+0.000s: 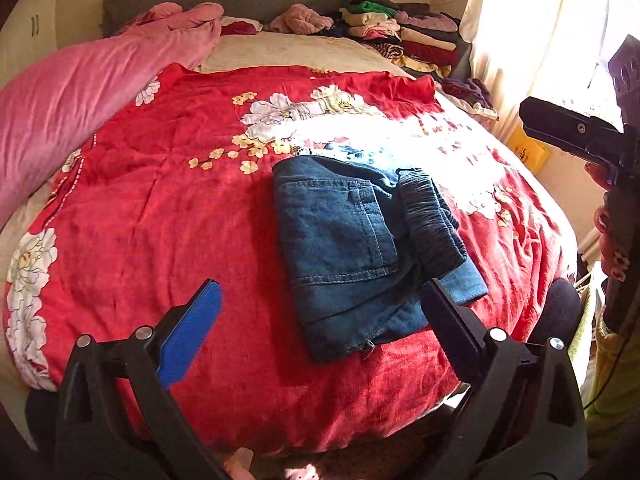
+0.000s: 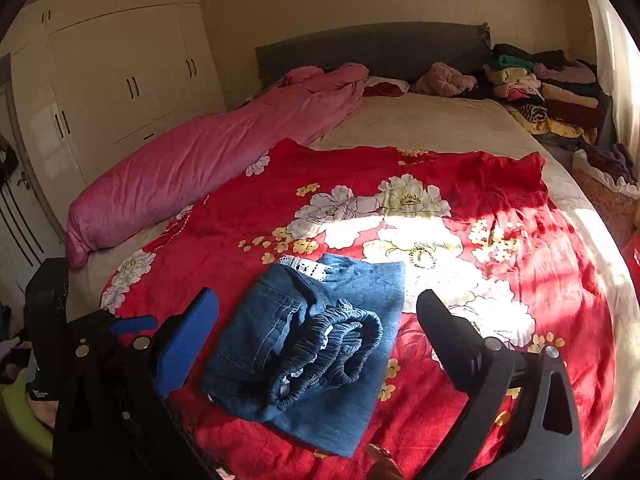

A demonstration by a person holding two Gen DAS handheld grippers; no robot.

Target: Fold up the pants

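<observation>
One pair of denim pants (image 2: 308, 348) lies folded into a compact block on the red floral blanket (image 2: 500, 360) of the bed, toward the foot edge. Back pocket faces up; the elastic waistband (image 2: 332, 344) is bunched in loose loops on top of the block, and a lighter cuff (image 1: 466, 282) sticks out at one corner of the pants. Left tool (image 1: 320, 332) hovers above the blanket just beside the pants, jaws wide and holding nothing; its dark finger overlaps the near corner of the pants in the left view, contact not determinable. Right tool (image 2: 316, 344) is likewise spread wide and empty, framing the pants from above. Judged risks: the gathered waistband, being springy and unpinned, may slide off or unroll if the block is lifted by one edge; the protruding cuff may catch on a finger and drag the upper layer askew; a pinch taking only the top layer would open the fold. Beyond the pants lie a pink duvet (image 2: 208, 160) and a pile of folded clothes (image 2: 548, 92) near the headboard.
</observation>
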